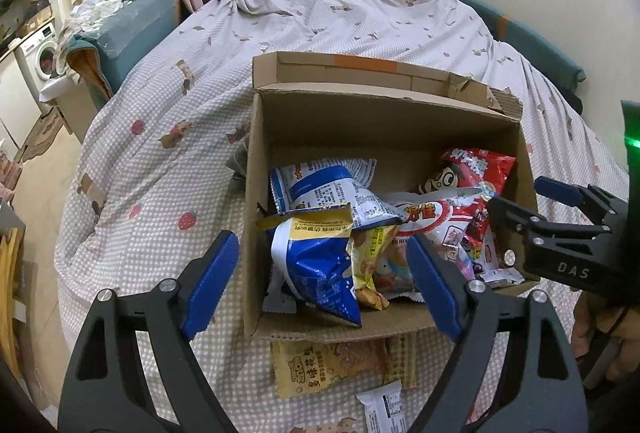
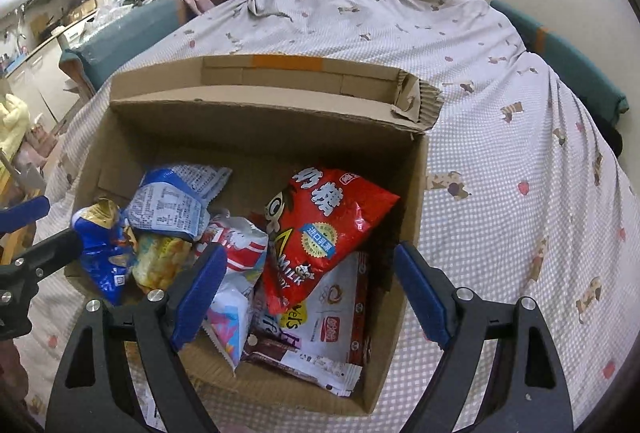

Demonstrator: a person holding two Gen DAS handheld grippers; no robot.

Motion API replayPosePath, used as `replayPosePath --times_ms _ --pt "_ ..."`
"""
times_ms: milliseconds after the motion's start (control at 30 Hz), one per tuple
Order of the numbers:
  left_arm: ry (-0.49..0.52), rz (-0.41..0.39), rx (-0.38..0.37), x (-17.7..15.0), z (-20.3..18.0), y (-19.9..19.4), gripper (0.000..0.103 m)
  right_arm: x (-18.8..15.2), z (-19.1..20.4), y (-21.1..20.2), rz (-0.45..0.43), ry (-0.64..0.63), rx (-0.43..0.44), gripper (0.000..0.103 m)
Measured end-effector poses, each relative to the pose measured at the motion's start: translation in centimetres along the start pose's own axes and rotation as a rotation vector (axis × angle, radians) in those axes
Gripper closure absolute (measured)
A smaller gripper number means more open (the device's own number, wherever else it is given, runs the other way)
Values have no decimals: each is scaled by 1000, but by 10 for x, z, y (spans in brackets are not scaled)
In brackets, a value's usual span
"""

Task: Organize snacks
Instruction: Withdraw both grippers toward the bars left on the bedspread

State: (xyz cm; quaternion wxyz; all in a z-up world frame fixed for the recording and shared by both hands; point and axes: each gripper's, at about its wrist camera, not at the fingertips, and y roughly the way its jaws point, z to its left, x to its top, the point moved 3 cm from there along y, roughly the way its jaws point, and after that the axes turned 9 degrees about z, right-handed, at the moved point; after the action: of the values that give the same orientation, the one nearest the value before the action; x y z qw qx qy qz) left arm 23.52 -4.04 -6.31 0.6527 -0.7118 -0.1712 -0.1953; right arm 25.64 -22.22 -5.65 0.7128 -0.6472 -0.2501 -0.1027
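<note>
Nearest in the left wrist view, the left gripper (image 1: 322, 279) has its blue fingers spread wide, with nothing pinched between them. Below it, a yellow snack packet (image 1: 332, 365) and a small white packet (image 1: 382, 411) lie on the bed cover (image 1: 152, 169), just outside the cardboard box (image 1: 256, 169). The right gripper (image 2: 308, 299) also has its fingers spread and empty, above the near edge of the box. Inside the box lie a blue chip bag (image 1: 316, 265), a red milk candy bag (image 2: 324, 233) and a white-red bag (image 1: 432, 221). Farther away, the box flap (image 2: 304, 73) stands open, and a washing machine (image 1: 40, 53) is at the far left.
</note>
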Motion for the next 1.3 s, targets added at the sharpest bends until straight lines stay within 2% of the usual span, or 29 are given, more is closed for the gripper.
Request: replayPosePath --times_ms 533,867,933,967,1033,1100,1300 --pt "-35 -22 3 -30 16 -38 20 -35 0 -50 -37 88 126 15" --pt "-116 -21 -18 -55 33 -56 19 -64 -5 -73 -50 156 167 15" --pt "-144 -30 -37 -59 37 -62 14 -71 -5 -78 -53 165 176 15" --pt "-159 -32 -44 -62 39 -65 6 -74 -5 -80 -51 170 187 15" --pt "-183 -26 -46 -67 42 -66 2 -82 -6 -85 -54 194 227 15" --pt "-196 4 -53 -74 43 -63 2 -91 -5 -92 -58 218 255 15" --pt "-166 47 -27 -91 37 -57 2 -114 3 -95 -34 223 247 8"
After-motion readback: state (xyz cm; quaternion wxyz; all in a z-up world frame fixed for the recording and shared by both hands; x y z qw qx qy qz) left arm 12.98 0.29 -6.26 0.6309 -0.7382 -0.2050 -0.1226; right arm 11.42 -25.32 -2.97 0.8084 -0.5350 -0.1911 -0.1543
